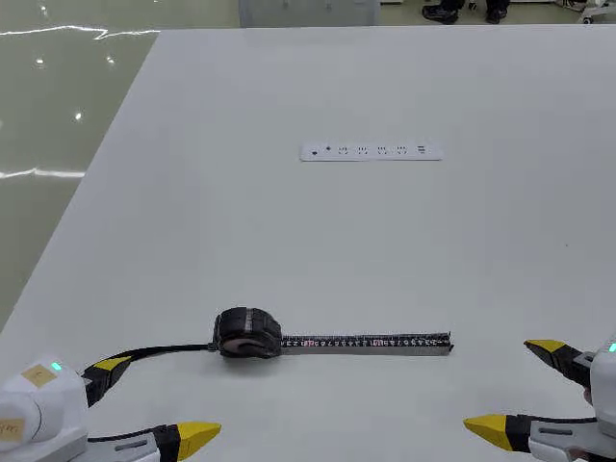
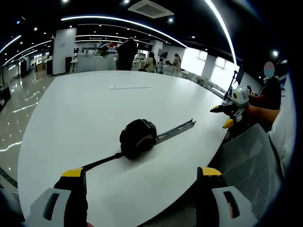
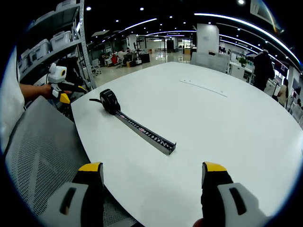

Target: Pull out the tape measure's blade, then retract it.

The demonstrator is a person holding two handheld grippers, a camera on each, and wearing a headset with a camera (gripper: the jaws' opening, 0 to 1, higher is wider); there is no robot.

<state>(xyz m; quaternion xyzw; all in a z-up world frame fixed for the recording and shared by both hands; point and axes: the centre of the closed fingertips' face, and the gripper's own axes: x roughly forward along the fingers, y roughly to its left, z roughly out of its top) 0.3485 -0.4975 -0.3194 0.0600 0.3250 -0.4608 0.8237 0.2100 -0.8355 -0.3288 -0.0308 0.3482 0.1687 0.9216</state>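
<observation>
Presently the tape measure (image 1: 248, 333) lies near the front edge of the white table (image 1: 385, 241). Its blade (image 1: 371, 342) is drawn out flat to the right, and its black strap (image 1: 164, 351) trails left. The left gripper (image 1: 156, 399) stands wide open and grips nothing, with one jaw close to the strap's end. The right gripper (image 1: 515, 385) is likewise wide open and empty, beyond the blade's free end and apart from it. A power strip (image 1: 372, 151) lies farther back, mid-table.
</observation>
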